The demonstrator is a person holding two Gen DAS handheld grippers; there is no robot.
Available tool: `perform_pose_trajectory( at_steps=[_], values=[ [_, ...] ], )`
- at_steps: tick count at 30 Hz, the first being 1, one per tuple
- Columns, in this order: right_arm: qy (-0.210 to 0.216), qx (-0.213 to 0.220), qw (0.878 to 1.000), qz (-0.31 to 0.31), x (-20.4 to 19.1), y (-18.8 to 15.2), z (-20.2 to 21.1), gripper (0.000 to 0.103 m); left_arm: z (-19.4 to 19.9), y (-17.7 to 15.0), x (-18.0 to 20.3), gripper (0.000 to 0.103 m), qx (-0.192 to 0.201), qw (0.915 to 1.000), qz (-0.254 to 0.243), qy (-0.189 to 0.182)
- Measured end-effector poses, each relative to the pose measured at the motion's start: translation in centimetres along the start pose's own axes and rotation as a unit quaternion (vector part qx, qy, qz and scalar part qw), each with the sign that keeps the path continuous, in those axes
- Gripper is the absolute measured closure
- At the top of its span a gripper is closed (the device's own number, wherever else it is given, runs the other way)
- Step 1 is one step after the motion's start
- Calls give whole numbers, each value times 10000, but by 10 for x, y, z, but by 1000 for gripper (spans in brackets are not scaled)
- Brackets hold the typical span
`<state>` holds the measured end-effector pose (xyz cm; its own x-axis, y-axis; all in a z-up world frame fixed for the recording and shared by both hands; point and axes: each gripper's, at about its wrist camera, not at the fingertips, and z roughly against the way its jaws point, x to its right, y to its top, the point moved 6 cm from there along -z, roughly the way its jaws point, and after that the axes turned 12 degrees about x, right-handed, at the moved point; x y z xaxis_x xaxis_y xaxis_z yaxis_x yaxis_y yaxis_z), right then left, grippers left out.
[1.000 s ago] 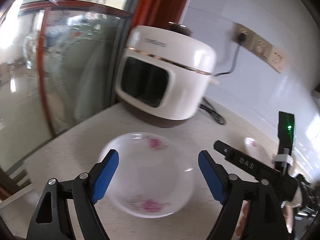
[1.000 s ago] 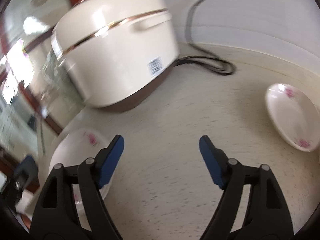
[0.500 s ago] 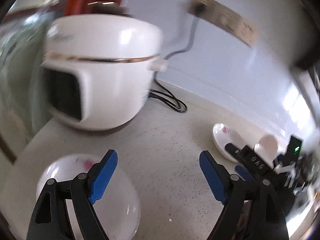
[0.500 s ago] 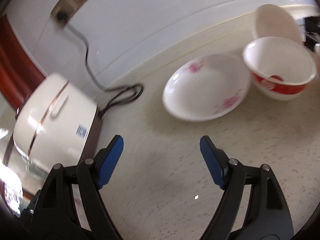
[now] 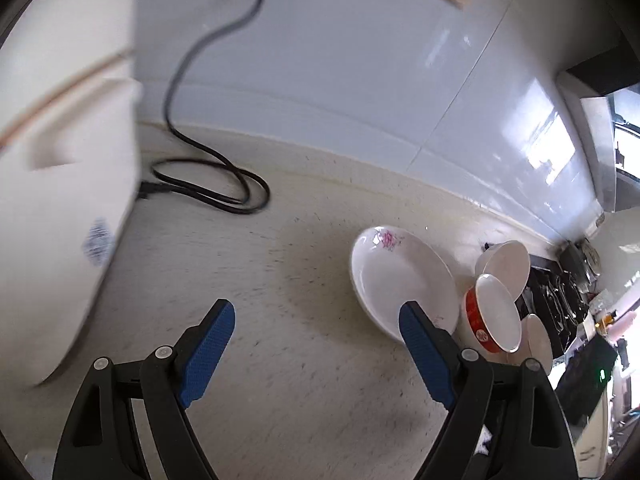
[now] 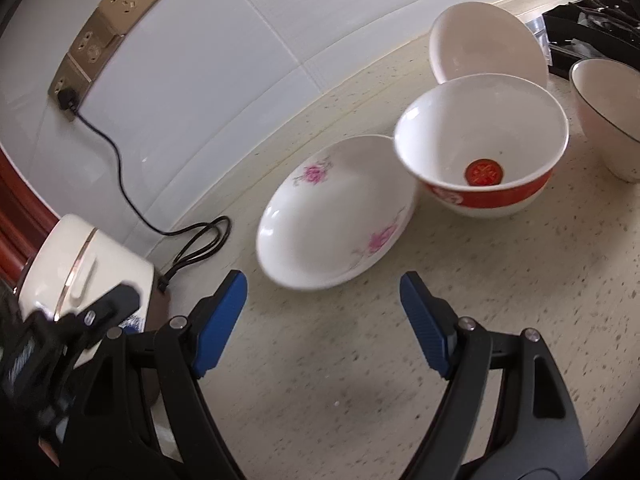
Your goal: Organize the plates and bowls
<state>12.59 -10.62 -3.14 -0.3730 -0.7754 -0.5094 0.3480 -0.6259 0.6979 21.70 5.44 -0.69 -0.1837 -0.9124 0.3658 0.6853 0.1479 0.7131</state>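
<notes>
Broadly, the pale speckled counter carries everything, with a white rice cooker at its left end and its black cord looping toward the tiled wall. Right of the cord lies the flowered plate, a shallow white dish with pink blossoms; touching its right edge stands a red-banded bowl. Behind that a plain white bowl sits tilted, and a dark-rimmed bowl stands farther right.

Both tools hang above bare counter with nothing between their blue pads: the right gripper gapes wide just near of the plate, and the left gripper is equally spread, farther left.

These pieces look like glazed ceramic, so probably stiff, slick, fairly heavy and quick to chip. I would pinch the plate by its raised rim at the near edge, and a bowl by its wall, not its curved belly.

Only the right wrist view shows the red medallion inside the banded bowl and the wall socket in full; only the left wrist view shows the dark stovetop beyond the bowls.
</notes>
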Motion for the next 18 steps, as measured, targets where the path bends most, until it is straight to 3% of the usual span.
perform_pose_trajectory(
  at_steps=[7, 12, 18],
  values=[
    [-253, -23, 9996, -123, 15, 8, -17, 22, -53, 5, 26, 19, -474, 9976, -441, -229],
    [-392, 11, 9992, -120, 22, 13, -26, 22, -83, 5, 28, 31, -787, 9951, -343, -490],
    [-464, 99, 9989, 54, 19, 14, -34, 22, -110, 4, 31, 40, -1011, 9925, -474, -501]
  ],
)
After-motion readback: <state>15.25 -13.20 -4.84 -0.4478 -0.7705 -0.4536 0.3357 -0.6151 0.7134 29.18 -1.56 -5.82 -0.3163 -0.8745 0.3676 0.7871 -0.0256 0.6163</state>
